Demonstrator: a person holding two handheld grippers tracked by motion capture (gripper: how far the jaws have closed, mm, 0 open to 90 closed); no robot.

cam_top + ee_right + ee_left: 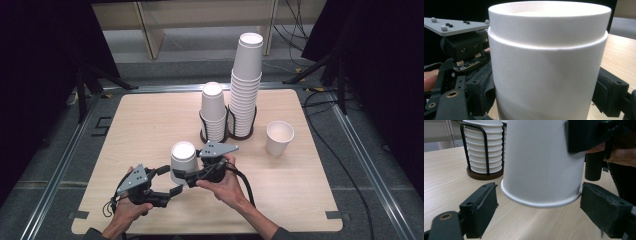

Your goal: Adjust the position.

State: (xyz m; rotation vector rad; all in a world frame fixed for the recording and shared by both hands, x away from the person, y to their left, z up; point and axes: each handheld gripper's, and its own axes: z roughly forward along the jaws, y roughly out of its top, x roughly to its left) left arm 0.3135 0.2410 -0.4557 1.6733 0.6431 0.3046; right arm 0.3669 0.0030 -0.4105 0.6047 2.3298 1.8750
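- Now the right gripper (186,175) clasps an upturned cup (183,161), near centre.
- Left gripper (175,190) stands released, jaws flanking the cup's rim (541,203).

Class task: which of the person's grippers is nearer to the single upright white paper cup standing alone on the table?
Right. The right gripper is beside the upside-down cup, closer to the upright white paper cup; the left gripper lies farther away.

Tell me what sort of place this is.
Probably a lab or test setup, not a home: a small wooden table on a metal frame, dark curtains at both sides, loose cables on the floor, and paper cup stacks for handling practice.
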